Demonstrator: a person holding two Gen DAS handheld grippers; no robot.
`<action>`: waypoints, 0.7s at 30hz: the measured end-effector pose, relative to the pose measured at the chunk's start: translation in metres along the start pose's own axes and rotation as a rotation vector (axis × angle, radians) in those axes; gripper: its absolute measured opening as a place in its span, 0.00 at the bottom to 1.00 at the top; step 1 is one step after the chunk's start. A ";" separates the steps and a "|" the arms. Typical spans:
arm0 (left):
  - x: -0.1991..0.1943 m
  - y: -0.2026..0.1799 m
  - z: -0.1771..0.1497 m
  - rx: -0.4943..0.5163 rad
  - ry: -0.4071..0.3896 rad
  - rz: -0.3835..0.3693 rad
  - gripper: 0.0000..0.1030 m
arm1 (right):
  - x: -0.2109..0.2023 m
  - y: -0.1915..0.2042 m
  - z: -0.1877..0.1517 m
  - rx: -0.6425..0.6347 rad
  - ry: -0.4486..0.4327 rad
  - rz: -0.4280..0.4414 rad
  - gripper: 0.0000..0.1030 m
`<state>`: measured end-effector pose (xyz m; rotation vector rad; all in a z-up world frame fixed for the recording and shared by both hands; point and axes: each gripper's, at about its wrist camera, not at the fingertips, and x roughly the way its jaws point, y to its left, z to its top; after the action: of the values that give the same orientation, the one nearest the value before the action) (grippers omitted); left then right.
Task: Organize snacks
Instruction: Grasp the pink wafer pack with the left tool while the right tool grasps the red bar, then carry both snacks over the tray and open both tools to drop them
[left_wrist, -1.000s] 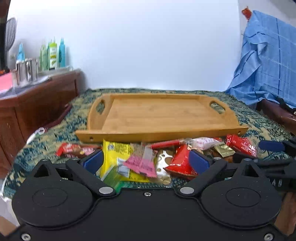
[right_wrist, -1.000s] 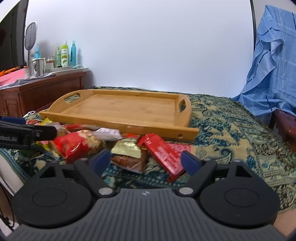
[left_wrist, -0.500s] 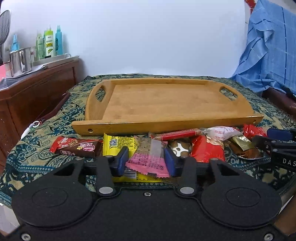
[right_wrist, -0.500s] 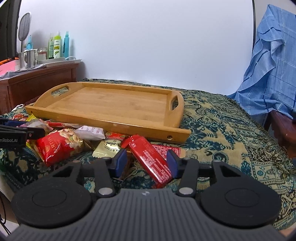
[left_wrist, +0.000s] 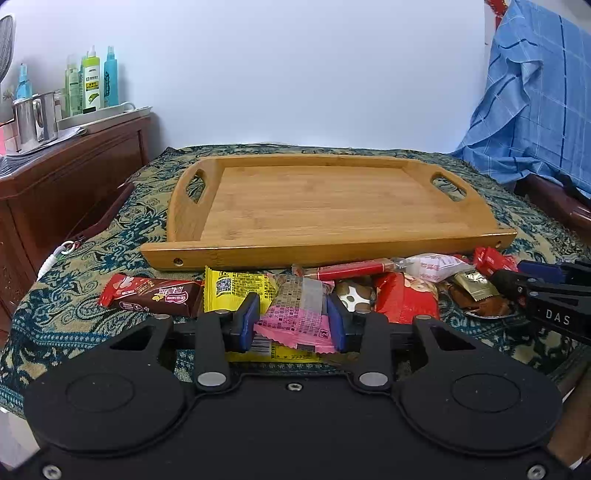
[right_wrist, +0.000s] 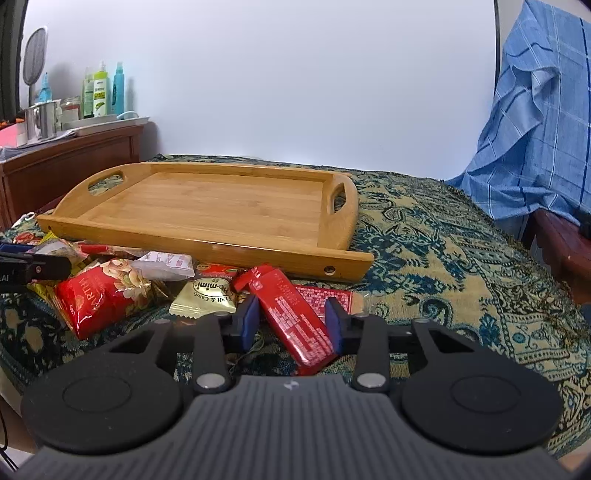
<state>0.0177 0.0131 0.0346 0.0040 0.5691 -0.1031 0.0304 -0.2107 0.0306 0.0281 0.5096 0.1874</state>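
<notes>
Left wrist: hand-held gripper (left_wrist: 291, 322) clamps pink packet (left_wrist: 295, 321); right hand-held gripper (right_wrist: 291, 320) clamps red bar (right_wrist: 291, 321).

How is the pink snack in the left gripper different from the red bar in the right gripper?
The pink snack is a short, broad packet with a clear top half showing a brown cake; the red bar is long, narrow and fully opaque. The pink snack lies on a yellow packet; the red bar rests partly on a flat red packet and on the cloth. Both sit between the closed-in fingers of a gripper, left gripper and right gripper, in front of the tray.
</notes>
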 end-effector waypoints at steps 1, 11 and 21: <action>-0.001 0.000 0.000 -0.002 -0.001 0.000 0.35 | -0.001 0.000 0.000 0.004 -0.003 -0.001 0.32; -0.017 -0.004 0.010 -0.016 -0.030 0.009 0.35 | -0.010 -0.005 0.000 0.051 -0.019 0.041 0.28; -0.029 -0.015 0.031 -0.011 -0.073 0.006 0.35 | -0.027 -0.007 0.014 0.107 -0.073 0.073 0.27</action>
<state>0.0085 0.0002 0.0770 -0.0086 0.4970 -0.0937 0.0151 -0.2223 0.0550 0.1574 0.4455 0.2301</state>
